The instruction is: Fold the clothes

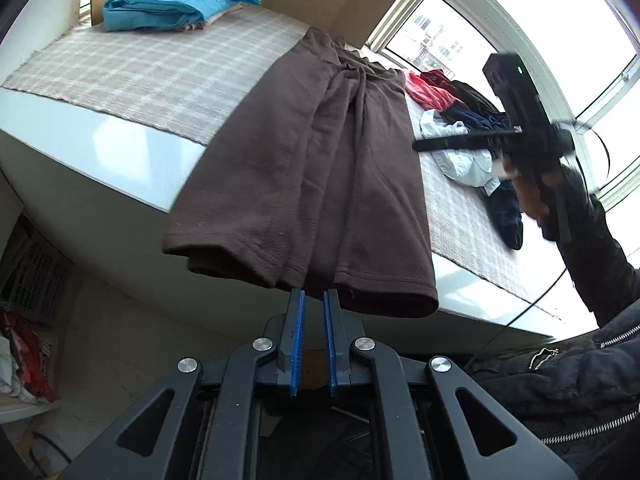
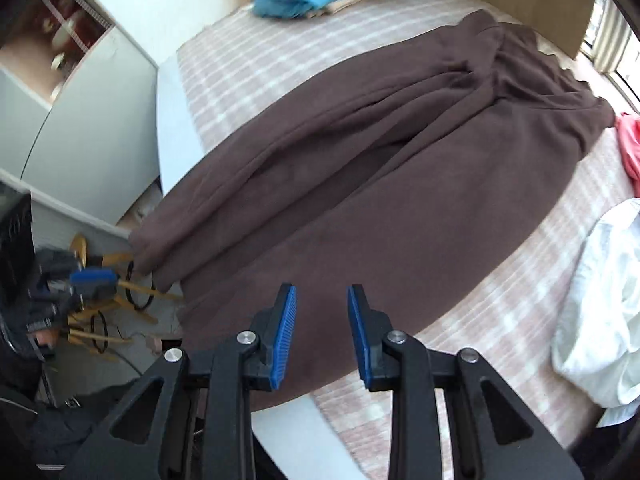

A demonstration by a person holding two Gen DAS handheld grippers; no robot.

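Brown trousers lie lengthwise on a checked cloth on a white table, with the leg ends hanging over the near edge. My left gripper sits just below those hems, its blue pads nearly together and nothing visible between them. My right gripper hovers over the trousers near the table's edge, its jaws apart and no cloth between the pads. In the left wrist view a hand in a dark sleeve holds that gripper, blurred, at the right.
A blue garment lies on a beige one at the table's far end. Red, white and navy clothes are heaped at the right by the window. A white garment lies beside the trousers. Wooden hangers lie on the floor.
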